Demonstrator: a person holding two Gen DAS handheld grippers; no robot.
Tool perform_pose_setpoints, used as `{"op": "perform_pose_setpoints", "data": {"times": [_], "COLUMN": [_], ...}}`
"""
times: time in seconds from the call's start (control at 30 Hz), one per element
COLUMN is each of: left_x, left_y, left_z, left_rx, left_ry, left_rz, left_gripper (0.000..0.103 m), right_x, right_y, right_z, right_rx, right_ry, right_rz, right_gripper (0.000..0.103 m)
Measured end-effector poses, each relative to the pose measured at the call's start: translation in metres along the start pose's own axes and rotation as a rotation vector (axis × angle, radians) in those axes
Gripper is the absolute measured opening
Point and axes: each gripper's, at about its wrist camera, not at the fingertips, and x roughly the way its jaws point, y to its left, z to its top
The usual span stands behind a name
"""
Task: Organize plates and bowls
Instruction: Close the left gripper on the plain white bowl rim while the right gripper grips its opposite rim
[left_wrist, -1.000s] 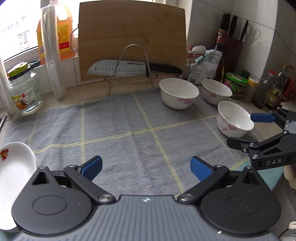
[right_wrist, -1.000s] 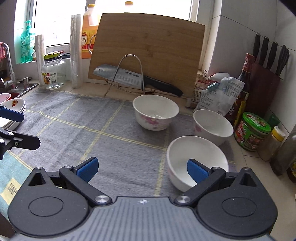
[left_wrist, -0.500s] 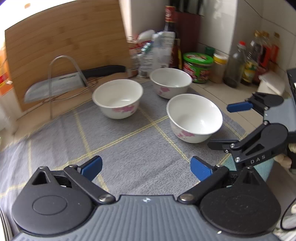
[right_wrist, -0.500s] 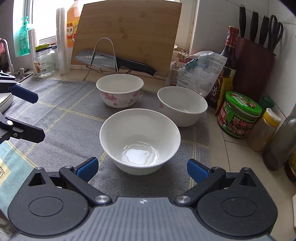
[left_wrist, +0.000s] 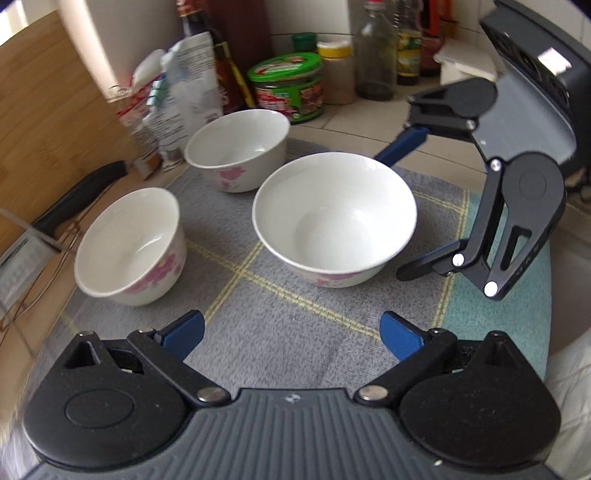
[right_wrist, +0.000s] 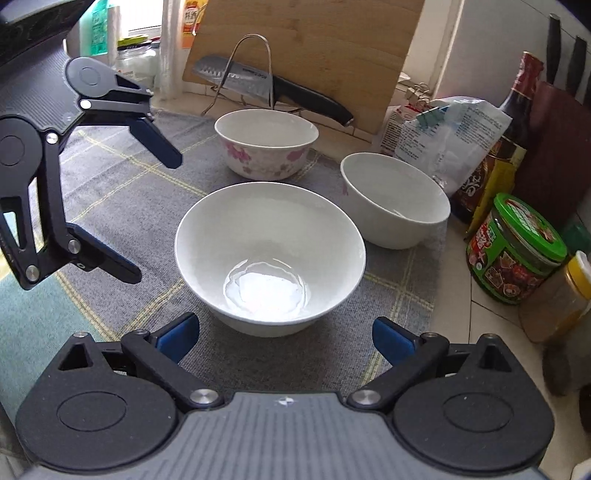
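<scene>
Three white bowls with pink flowers stand on a grey checked mat (right_wrist: 122, 184). The nearest bowl (right_wrist: 269, 258) (left_wrist: 334, 218) sits right in front of my right gripper (right_wrist: 284, 332), whose jaws are closing. Its blue pads stand either side of the bowl's near wall without pressing on it. In the left wrist view the right gripper (left_wrist: 393, 214) straddles that bowl's right side. My left gripper (left_wrist: 291, 328) (right_wrist: 151, 216) is open and empty, a short way left of the same bowl. A second bowl (right_wrist: 266, 144) (left_wrist: 129, 243) and a third bowl (right_wrist: 395, 199) (left_wrist: 236, 147) stand behind.
A wooden cutting board (right_wrist: 314, 48) leans at the back, with a knife (right_wrist: 273, 88) on a wire rack. A plastic bag (right_wrist: 450, 136), a dark sauce bottle (right_wrist: 506, 147), a green-lidded jar (right_wrist: 517, 251) and a spice jar (right_wrist: 557, 299) crowd the right side.
The left view has swung right, from the plates at the mat's left edge to the bowls. The right gripper has come in until the nearest bowl sits between its fingers.
</scene>
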Motion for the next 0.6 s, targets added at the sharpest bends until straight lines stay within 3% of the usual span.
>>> {"op": "perform_pose_setpoints", "data": {"times": [0.27,0.37,0.6], "left_x": [0.024,0.029,0.032], "left_y": [0.007,0.008,0.002], "left_z": [0.014,0.017,0.022], "left_rx": [0.111,0.165,0.272], "left_ry": [-0.012,-0.024,-0.042], "left_rz": [-0.077,-0.107,-0.147], "left_gripper": [0.097,0.094,0.087], "right_x": [0.006,0.01,0.013], "right_y": [-0.009,-0.012,-0.012], "right_z": [0.008,0.011,0.013], "right_rx": [-0.158,-0.19,-0.235], "right_ry": [0.027,0.04,0.052], "right_rz": [0.07,0.101,0.136], "right_gripper": [0.095,0.089,0.084]}}
